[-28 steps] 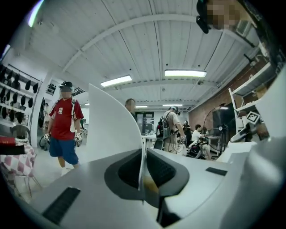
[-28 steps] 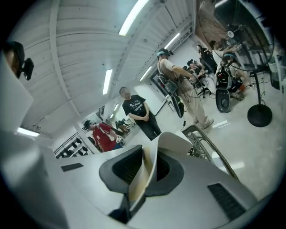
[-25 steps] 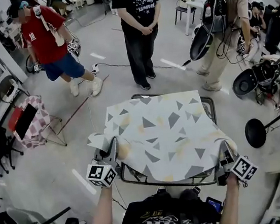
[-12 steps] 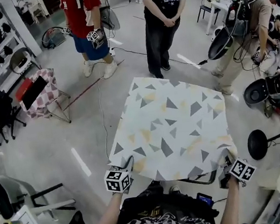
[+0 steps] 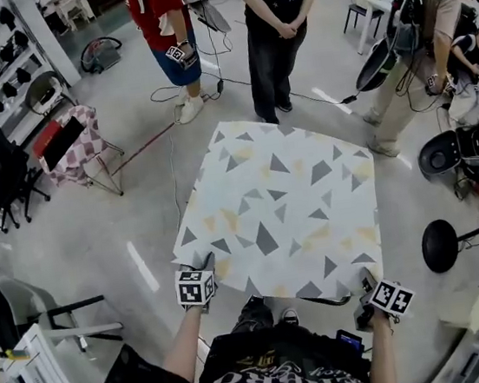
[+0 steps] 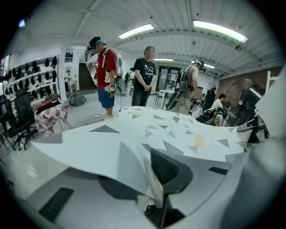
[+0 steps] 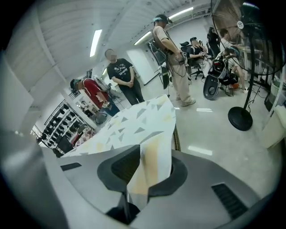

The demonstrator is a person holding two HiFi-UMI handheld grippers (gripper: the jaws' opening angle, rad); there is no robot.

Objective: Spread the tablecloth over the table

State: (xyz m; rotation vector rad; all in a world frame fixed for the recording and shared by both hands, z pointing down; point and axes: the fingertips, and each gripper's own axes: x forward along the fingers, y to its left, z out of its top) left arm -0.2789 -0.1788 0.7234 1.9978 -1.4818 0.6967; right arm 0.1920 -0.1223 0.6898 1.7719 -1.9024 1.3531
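A white tablecloth (image 5: 285,206) with grey and yellow triangles lies stretched out flat in front of me, and the table under it is almost wholly hidden. My left gripper (image 5: 206,263) is shut on the cloth's near left corner. In the left gripper view that corner (image 6: 134,147) folds down between the jaws (image 6: 156,199). My right gripper (image 5: 367,283) has the near right corner. In the right gripper view a fold of cloth (image 7: 149,156) hangs between the jaws (image 7: 133,199), which are opening.
A person in black (image 5: 280,32) stands just beyond the cloth's far edge, with a person in red (image 5: 160,17) to the left. Another person with gear (image 5: 429,38) stands far right. A checked folding chair (image 5: 71,143) is left, a round black stand base (image 5: 439,247) right, and cables (image 5: 167,143) cross the floor.
The cloth has billowed out away from me and flattened, its far edge now near the person in black. Both grippers kept the near corners. The person in red walked right.
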